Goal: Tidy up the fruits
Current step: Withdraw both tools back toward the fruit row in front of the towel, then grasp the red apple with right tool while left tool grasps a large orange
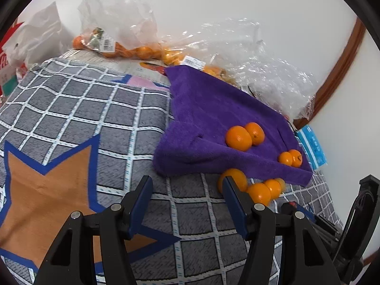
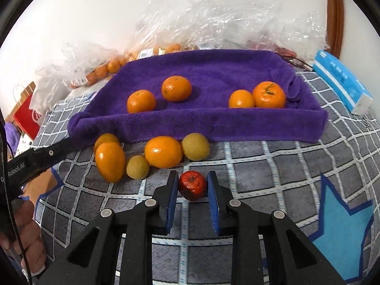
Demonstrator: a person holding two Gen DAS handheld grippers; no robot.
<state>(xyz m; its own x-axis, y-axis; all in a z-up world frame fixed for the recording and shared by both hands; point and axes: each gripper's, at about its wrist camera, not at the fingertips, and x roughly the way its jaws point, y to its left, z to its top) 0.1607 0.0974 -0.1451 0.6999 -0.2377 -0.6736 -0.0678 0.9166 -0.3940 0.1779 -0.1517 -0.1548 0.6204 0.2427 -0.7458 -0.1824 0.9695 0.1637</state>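
- The right claw point(image 2: 192, 186) was pinching a small red fruit point(image 2: 192, 185), apple-like with a stem dimple, its blue pads against both sides of the fruit, which lay on the grey checked cover point(image 2: 261, 178).
- The left claw point(image 1: 186, 191) stood spread over the same cover with nothing between its pads; its right finger reached just in front of an orange point(image 1: 234, 179).
- A purple towel point(image 2: 213, 71) lay folded on the cover, its near edge rolled up like a low wall.
- Four oranges sat on the towel in two pairs: one pair point(image 2: 159, 95) towards the left, one pair point(image 2: 257, 97) towards the right, the fruits of the right pair touching.
- In front of the towel's near edge lay a loose cluster: two oranges at the left point(image 2: 109, 156), a larger orange point(image 2: 163, 152) in the middle, and two yellow-green fruits point(image 2: 196, 146) beside it, one smaller and nearer.
- The red fruit was just in front of that cluster, apart from it.
- Clear plastic bags point(image 2: 225, 16) holding more oranges were heaped behind the towel against the white wall.
- A blue and white packet point(image 2: 342, 80) lay to the right of the towel.
- A person's hand point(image 2: 26, 237) showed at the lower left of the right wrist view, holding the other tool.
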